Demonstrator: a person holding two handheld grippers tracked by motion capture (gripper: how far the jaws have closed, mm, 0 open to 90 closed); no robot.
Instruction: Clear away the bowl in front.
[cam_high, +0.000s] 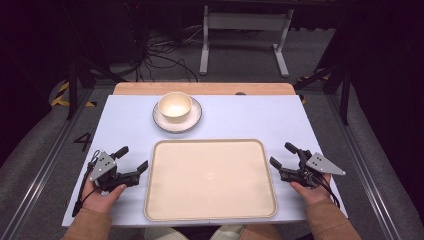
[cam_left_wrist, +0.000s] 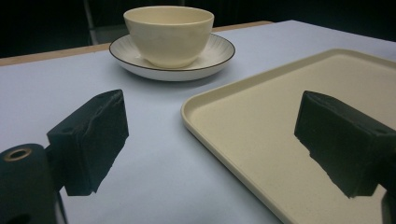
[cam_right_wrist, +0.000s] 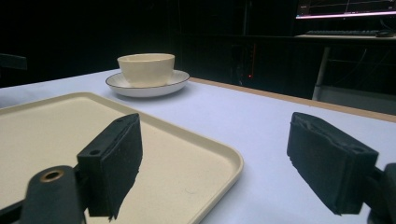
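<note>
- Left gripper (cam_high: 134, 162) and right gripper (cam_high: 281, 155) flank the cream tray (cam_high: 210, 212) — jaws of both spread, nothing between them.
- Beyond the tray, a cream bowl (cam_high: 175, 106) sits in a dark-rimmed saucer (cam_high: 192, 121) — unmarked.
- A "4" (cam_high: 83, 141) marks the floor at left.

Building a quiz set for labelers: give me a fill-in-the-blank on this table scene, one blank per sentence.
1. The bowl stands on a ____.
2. The tray holds ____.
3. The jaws of the left gripper and the right gripper are both ____.
4. The tray lies ____ the two grippers.

Missing words: saucer; nothing; open; between
</note>
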